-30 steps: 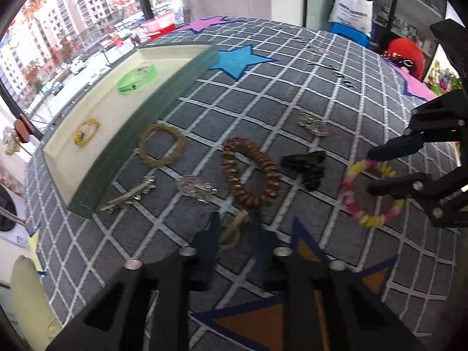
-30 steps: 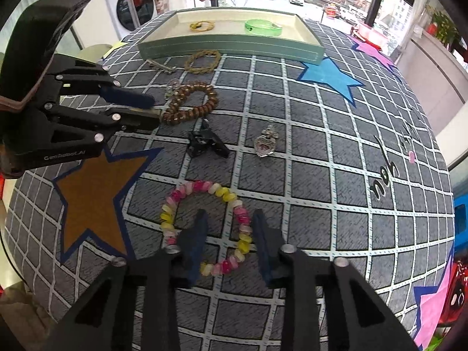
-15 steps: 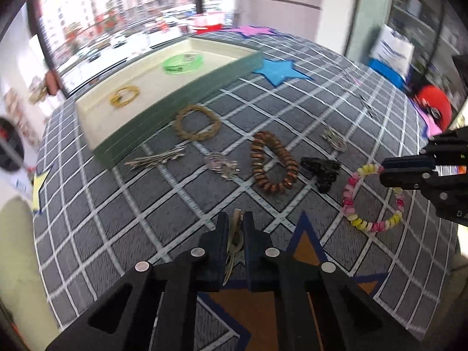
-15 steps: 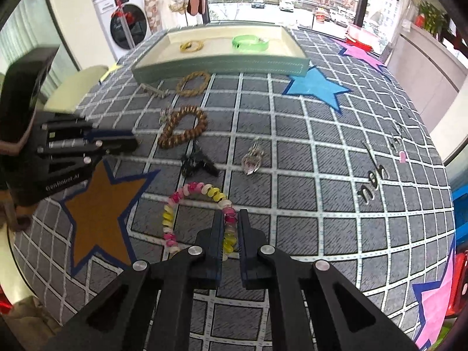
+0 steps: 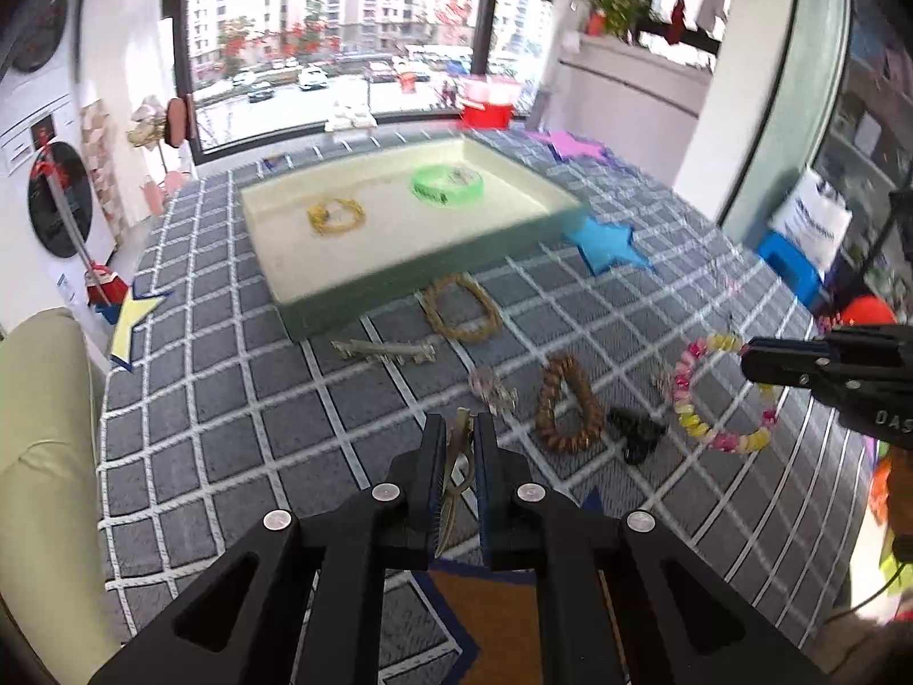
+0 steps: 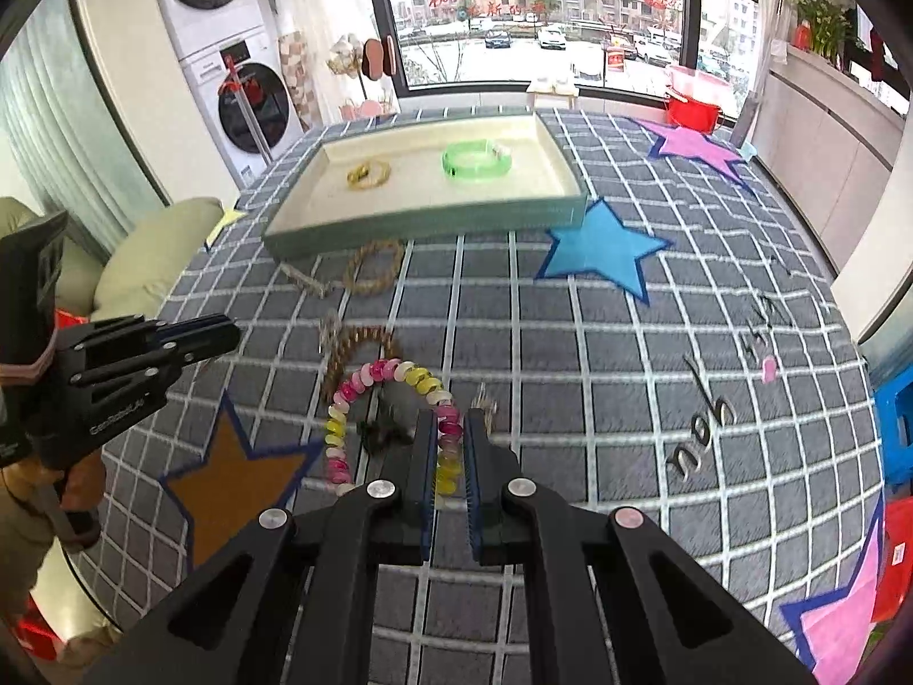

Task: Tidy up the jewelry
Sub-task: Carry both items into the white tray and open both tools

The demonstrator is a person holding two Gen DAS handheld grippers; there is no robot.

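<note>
My left gripper [image 5: 456,428] is shut on a bronze hair clip [image 5: 459,459], lifted off the grid-pattern cloth. My right gripper [image 6: 448,428] is shut on a pink and yellow bead bracelet [image 6: 365,379], which hangs from its pads above the cloth; the same bracelet [image 5: 693,416] shows in the left wrist view, held by the right gripper [image 5: 747,357]. A green-walled cream tray [image 5: 433,279] at the far side holds a gold chain [image 5: 336,216] and a green bangle [image 5: 448,185]. On the cloth lie a woven gold ring [image 5: 462,308], a brown bead bracelet [image 5: 568,405], a silver bar clip [image 5: 382,350], a crystal brooch [image 5: 493,391] and a black claw clip [image 5: 636,434].
The cloth bears a blue star [image 6: 599,248], an orange star [image 6: 228,474] and pink stars [image 6: 690,145]. A cream cushion [image 5: 40,456] sits off the table's left edge. Windows, a washer [image 6: 251,97] and a red basin [image 6: 693,108] stand beyond the table.
Both grippers closed on their items, the left on the hair clip and the right on the bead bracelet, and lifted them off the cloth. The left wrist view rolled toward the tray.
</note>
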